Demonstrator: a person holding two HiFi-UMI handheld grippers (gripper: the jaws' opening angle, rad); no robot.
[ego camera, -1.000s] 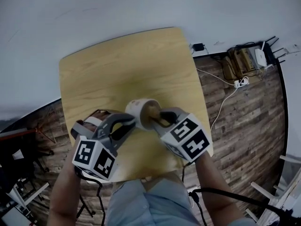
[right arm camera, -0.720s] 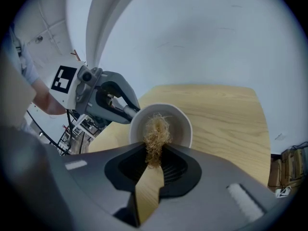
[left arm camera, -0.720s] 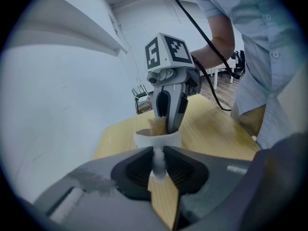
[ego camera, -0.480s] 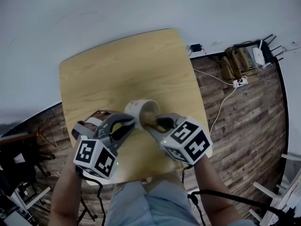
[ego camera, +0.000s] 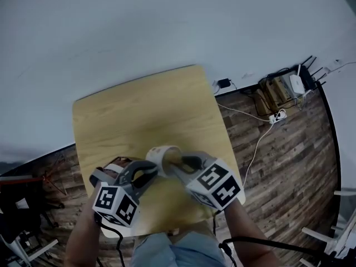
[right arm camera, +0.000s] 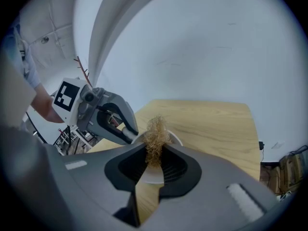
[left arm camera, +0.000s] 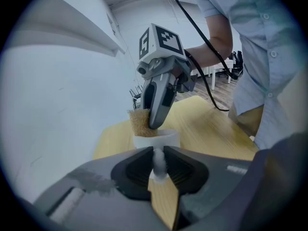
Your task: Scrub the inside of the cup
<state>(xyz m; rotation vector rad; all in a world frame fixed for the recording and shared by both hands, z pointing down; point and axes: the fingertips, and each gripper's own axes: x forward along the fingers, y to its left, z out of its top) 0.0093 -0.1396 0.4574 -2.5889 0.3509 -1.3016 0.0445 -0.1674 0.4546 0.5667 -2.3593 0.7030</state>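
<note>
A white cup (ego camera: 162, 153) is held over the near part of the wooden table (ego camera: 139, 115), tipped with its mouth toward my right gripper. My left gripper (ego camera: 146, 172) is shut on the cup's handle (left arm camera: 158, 163), which shows as a white strip between the jaws, with the cup's rim (left arm camera: 156, 139) just past them. My right gripper (ego camera: 179, 163) is shut on a brown fibrous scrubber (right arm camera: 155, 134) that sits at the cup's mouth (right arm camera: 152, 174). In the left gripper view the scrubber (left arm camera: 139, 123) rests against the cup's rim under the right gripper (left arm camera: 159, 121).
The table's near edge (ego camera: 167, 227) lies close to the person's body. On the wood floor to the right are cables and a power strip (ego camera: 276, 115) and some boxes with a router (ego camera: 289, 85). A pale wall runs behind the table.
The head view has shifted, so the table, cup and both grippers sit lower and smaller. Both grips hold; the right gripper with the scrubber has edged slightly left at the cup's mouth.
</note>
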